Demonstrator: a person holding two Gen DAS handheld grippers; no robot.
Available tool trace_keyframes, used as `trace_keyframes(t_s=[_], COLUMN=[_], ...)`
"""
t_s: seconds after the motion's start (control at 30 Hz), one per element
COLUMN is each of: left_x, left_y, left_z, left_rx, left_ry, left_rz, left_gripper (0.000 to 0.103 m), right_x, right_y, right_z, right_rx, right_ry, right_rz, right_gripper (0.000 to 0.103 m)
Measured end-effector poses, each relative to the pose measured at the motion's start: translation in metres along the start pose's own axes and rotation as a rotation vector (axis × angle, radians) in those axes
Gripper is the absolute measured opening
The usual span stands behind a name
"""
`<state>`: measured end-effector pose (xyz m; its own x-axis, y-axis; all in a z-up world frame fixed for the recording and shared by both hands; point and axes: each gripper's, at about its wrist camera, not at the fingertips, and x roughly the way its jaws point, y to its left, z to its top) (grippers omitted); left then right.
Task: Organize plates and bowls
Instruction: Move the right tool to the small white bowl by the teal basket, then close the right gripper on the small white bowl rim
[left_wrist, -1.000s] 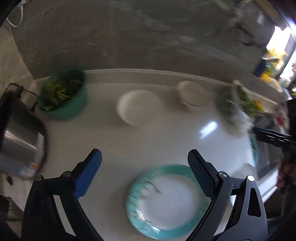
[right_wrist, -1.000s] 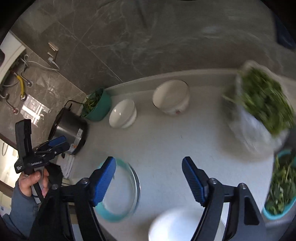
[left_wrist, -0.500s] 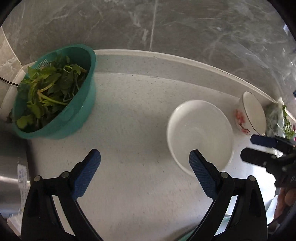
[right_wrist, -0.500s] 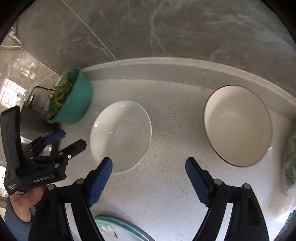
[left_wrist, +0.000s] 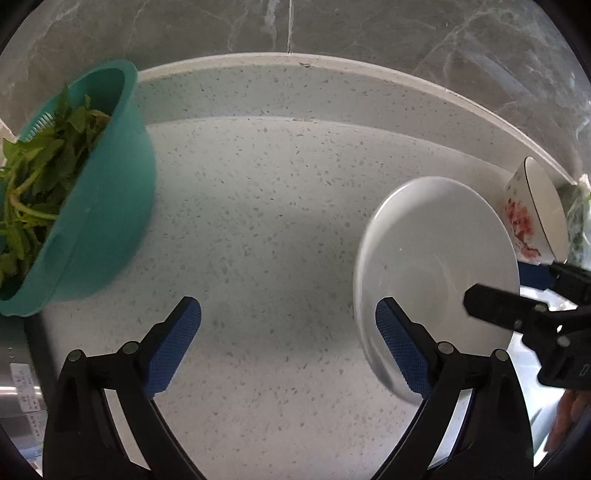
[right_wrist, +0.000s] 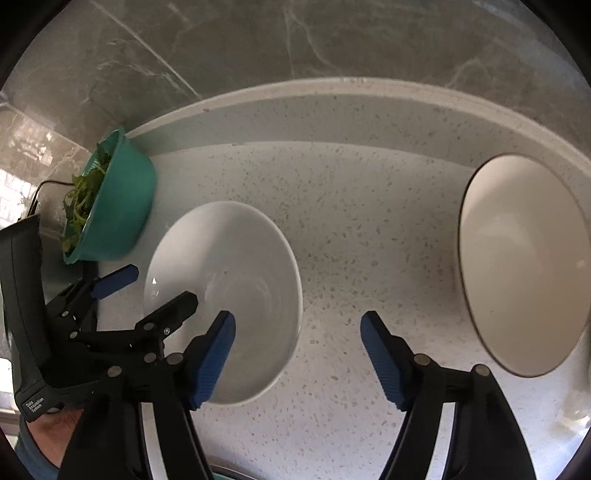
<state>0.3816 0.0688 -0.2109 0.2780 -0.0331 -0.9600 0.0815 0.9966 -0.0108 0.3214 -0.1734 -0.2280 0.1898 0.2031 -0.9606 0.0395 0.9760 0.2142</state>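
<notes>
Grippers, left (left_wrist: 288, 347) and right (right_wrist: 297, 354), are hovering spread beside the white bowl (right_wrist: 221, 280), likely slick, breakable ceramic best pinched at its rim.

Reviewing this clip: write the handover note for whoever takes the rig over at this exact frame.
Left claw: open, empty, low over the counter.
Right claw: open, empty.
White bowl sits between the two claws; the left finger of the right claw overlaps its near rim.
Red-patterned bowl stands apart at the right.
Teal colander of greens at the left.
Done: nothing stacked.
Left: grasp the bowls and group them.
</notes>
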Motion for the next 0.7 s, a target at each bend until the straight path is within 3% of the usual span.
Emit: trace_keyframes(t_s=[0.07,0.13,0.2,0.27,0.33,0.5,0.7], left_x=[0.004,0.007,0.008,0.008,0.006,-0.001,-0.044], left_y=[-0.002,-0.005,-0.009,-0.013,-0.021,-0.029,-0.055], left_z=[0.001,0.002,0.005,0.008,0.010,0.008,0.002], left_rx=[0.010,0.022,0.023,0.030,0.052,0.078,0.120], left_ry=[-0.004,-0.006,-0.011,-0.012,-0.016,-0.027,-0.085], left_rz=[-0.012,-0.046,-0.075,-0.090,-0.102,-0.108,-0.155], left_gripper=[0.078,0.065,0.052,0.031,0.017,0.015,0.015], right_x=[0.004,0.007,0.013,0.017,0.016,0.010,-0.040], right_y=[0.002,0.000,0.001,0.002,0.007,0.007,-0.002], right_z=[0.001,0.001,0.002,0.003,0.003,0.000,-0.014], right_rx=[-0.007,-0.008,-0.004,-0.004,-0.026,-0.033,-0.023], right_ry=[-0.002,0.011,0.021,0.029,0.014,-0.014,-0.085], right_rz=[-0.003,0.003,0.008,0.026,0.031,0.020,0.026], right_gripper=[0.070,0.060,0.039,0.023,0.016,0.015,0.015])
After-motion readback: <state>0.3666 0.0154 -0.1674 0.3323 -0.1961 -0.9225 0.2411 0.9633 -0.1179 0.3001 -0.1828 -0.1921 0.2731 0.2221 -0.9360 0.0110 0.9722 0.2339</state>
